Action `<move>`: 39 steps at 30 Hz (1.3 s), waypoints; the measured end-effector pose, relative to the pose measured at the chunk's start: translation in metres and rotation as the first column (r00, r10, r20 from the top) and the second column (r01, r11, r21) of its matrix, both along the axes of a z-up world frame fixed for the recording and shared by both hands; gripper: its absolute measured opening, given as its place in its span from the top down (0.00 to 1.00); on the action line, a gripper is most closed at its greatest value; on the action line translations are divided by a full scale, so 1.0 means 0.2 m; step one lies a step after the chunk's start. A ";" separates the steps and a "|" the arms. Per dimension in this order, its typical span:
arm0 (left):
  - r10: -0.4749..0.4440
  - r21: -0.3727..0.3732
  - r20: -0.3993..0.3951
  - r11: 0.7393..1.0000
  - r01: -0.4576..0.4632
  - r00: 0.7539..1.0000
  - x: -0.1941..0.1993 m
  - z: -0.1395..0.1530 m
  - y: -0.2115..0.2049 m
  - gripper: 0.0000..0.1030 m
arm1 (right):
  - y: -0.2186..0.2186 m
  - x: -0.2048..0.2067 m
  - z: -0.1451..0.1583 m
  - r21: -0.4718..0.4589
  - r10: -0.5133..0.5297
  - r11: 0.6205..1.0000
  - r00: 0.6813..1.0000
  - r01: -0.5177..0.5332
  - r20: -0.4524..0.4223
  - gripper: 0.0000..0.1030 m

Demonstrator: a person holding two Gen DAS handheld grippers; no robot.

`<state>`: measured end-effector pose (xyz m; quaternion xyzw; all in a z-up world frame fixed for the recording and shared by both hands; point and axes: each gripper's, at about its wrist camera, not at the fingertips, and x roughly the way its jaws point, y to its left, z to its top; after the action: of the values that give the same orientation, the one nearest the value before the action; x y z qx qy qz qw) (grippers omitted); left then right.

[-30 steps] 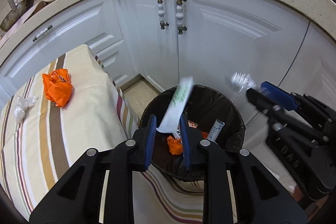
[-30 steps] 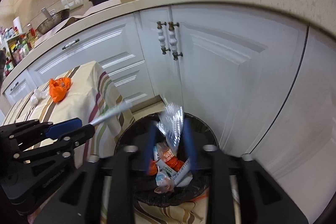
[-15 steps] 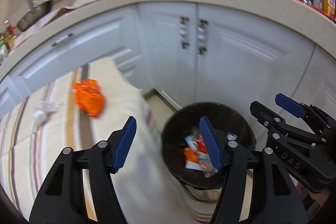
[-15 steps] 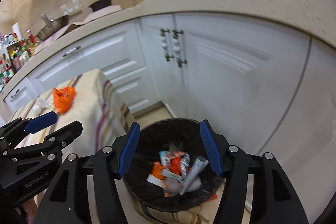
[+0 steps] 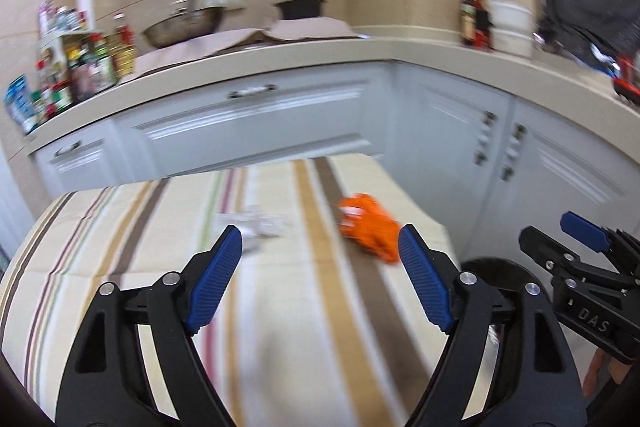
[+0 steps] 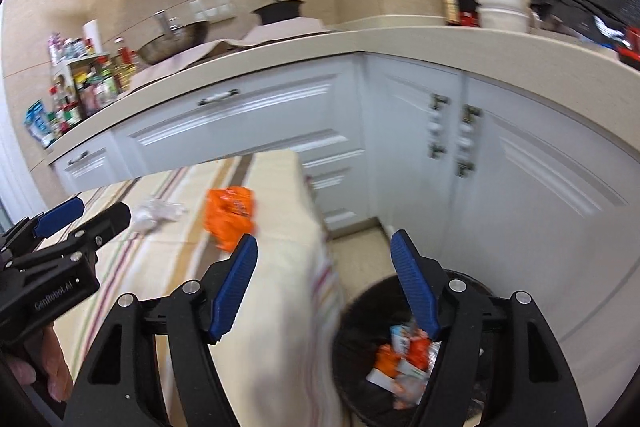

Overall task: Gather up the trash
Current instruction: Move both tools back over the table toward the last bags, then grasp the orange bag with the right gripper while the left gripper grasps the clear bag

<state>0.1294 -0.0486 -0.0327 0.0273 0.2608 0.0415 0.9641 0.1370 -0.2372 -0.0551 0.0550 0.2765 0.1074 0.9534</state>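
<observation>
Left gripper [image 5: 320, 279] spread wide, nothing between the blue pads, poised over the striped tablecloth [image 5: 280, 347]. Right gripper [image 6: 324, 283] equally wide and empty, hanging half over the table's right edge and half over the black trash bin [image 6: 360, 307], which stands on the floor against that edge and already holds a heap of wrappers [image 6: 404, 363]. Two pieces left on the cloth. Orange crumpled wrapper [image 5: 370, 233] lies near the far right corner of the tabletop, just beyond the left gripper's right pad; clear crumpled plastic [image 5: 260, 223] sits left of it, mid-width, toward the far edge, the two apart. Both look weightless and soft, film that will crush flat under the pads and spring back a little; probably slick, so likely to slip out of a shallow pinch. Best bet for the orange one is to close across its thickest crumple rather than a loose edge. The clear piece is flatter and hard to read through blur; a raised fold is the place to bite, and the cloth beneath may get pinched with it. Nothing stands between the grippers and either piece. Beyond the table, white cabinet doors [image 5: 260, 131] and a beige countertop [image 5: 360, 47] carrying a metal bowl [image 5: 182, 27], a dark pot [image 5: 300, 7] and a rack of bottles [image 5: 76, 67] at far left.
</observation>
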 end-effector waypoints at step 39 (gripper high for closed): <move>0.151 -0.005 -0.091 0.988 -0.152 0.984 0.26 -0.21 0.50 0.12 | 0.57 0.47 -0.14 -0.062 0.139 0.987 0.976 -0.151 -0.168 0.58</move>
<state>0.1817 0.0521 -0.0743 0.0036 0.3059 0.1119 0.9455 0.2307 -0.1239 -0.0841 0.0078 0.3607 0.1614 0.9186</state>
